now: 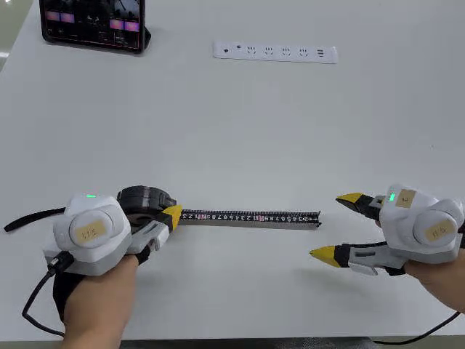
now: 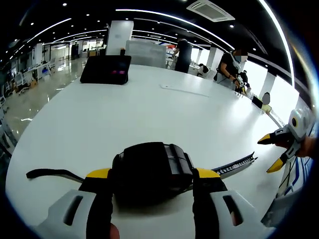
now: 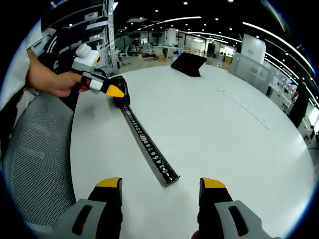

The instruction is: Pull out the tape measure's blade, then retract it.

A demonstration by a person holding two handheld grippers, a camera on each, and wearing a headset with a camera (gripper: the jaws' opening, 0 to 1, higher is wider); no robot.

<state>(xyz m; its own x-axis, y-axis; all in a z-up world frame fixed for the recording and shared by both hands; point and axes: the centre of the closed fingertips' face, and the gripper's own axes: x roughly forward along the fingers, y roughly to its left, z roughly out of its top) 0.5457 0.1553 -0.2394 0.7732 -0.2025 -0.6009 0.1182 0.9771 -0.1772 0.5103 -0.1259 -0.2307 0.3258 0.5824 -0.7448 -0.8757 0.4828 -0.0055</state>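
Observation:
A black tape measure case (image 1: 145, 201) sits on the white table, clamped between the yellow-tipped fingers of my left gripper (image 1: 163, 216); the left gripper view has the case (image 2: 152, 169) held between both pads. Its blade (image 1: 251, 218) lies flat on the table, drawn out to the right, ending in a hook (image 1: 317, 219). My right gripper (image 1: 336, 226) stands open just right of the hook, apart from it. In the right gripper view the blade end (image 3: 168, 178) lies ahead of the open fingers, and the case (image 3: 119, 92) is far back in the left gripper.
A white power strip (image 1: 275, 51) lies at the back of the table (image 1: 232, 131). A dark tablet on a stand (image 1: 93, 23) is at the back left. A black wrist strap (image 1: 29, 218) trails left of the case. People stand at distant tables (image 2: 234, 64).

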